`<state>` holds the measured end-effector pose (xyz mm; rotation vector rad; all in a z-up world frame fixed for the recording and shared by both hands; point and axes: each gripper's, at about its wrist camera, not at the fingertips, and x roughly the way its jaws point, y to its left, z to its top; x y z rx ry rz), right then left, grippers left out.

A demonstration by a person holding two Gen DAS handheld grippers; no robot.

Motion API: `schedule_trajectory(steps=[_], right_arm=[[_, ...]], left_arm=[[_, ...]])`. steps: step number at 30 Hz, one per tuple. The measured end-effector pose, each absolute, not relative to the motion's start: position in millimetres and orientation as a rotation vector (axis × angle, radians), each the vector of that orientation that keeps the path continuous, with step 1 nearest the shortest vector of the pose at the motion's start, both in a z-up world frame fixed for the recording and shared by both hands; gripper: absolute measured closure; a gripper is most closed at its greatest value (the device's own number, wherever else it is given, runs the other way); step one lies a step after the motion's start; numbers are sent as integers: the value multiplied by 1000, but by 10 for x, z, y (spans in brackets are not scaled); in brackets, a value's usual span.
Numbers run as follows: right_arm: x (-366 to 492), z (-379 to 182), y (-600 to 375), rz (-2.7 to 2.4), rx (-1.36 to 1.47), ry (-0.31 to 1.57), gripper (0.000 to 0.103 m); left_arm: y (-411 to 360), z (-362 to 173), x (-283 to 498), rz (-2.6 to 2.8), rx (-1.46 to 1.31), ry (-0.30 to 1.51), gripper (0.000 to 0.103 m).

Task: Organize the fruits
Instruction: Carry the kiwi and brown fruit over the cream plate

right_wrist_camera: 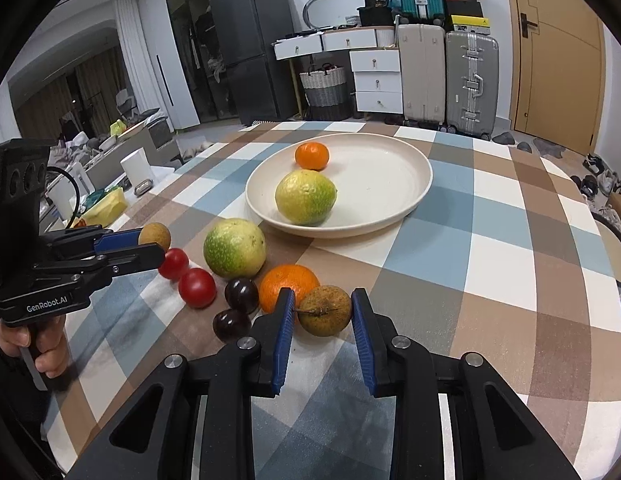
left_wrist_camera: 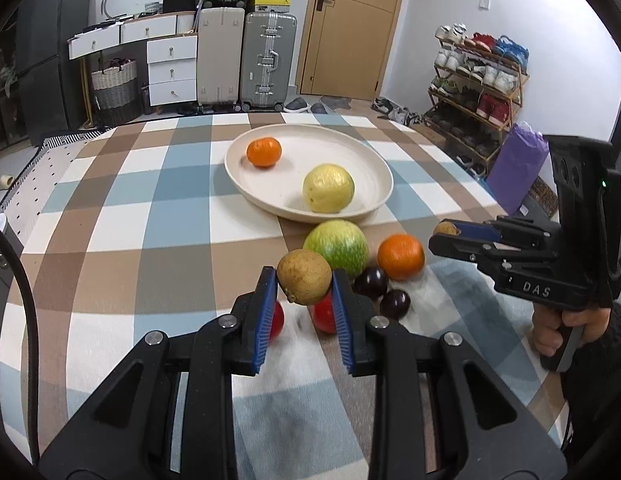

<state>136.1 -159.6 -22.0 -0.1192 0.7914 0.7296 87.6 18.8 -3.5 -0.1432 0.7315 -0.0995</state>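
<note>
A cream plate (left_wrist_camera: pixel 374 204) (right_wrist_camera: pixel 406 196) holds a small orange (left_wrist_camera: pixel 264 151) (right_wrist_camera: pixel 311 155) and a yellow-green guava (left_wrist_camera: pixel 328 188) (right_wrist_camera: pixel 305 197). My left gripper (left_wrist_camera: pixel 304 284) (right_wrist_camera: pixel 152 240) is shut on a brown longan (left_wrist_camera: pixel 304 277) (right_wrist_camera: pixel 155 235), held above two red tomatoes (right_wrist_camera: pixel 197 287). My right gripper (right_wrist_camera: pixel 323 312) (left_wrist_camera: pixel 444 236) is shut on another brown longan (right_wrist_camera: pixel 325 310) (left_wrist_camera: pixel 446 227). On the cloth lie a green guava (left_wrist_camera: pixel 336 247) (right_wrist_camera: pixel 234 247), an orange (left_wrist_camera: pixel 401 256) (right_wrist_camera: pixel 288 285) and two dark plums (left_wrist_camera: pixel 395 303) (right_wrist_camera: pixel 241 295).
The table has a checked cloth (left_wrist_camera: pixel 150 216) (right_wrist_camera: pixel 490 260). A white cup (right_wrist_camera: pixel 135 168) and yellow item (right_wrist_camera: pixel 106 206) stand off the table's left side. Suitcases (left_wrist_camera: pixel 268 60), drawers and a shoe rack (left_wrist_camera: pixel 476 92) stand beyond the table.
</note>
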Motion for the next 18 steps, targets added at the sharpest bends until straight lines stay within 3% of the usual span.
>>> schedule_trajectory(steps=[18], right_arm=[[1780,-17,-1522,660,-68,757,74]], left_arm=[[279,130,1425,-57,-125,699,78]])
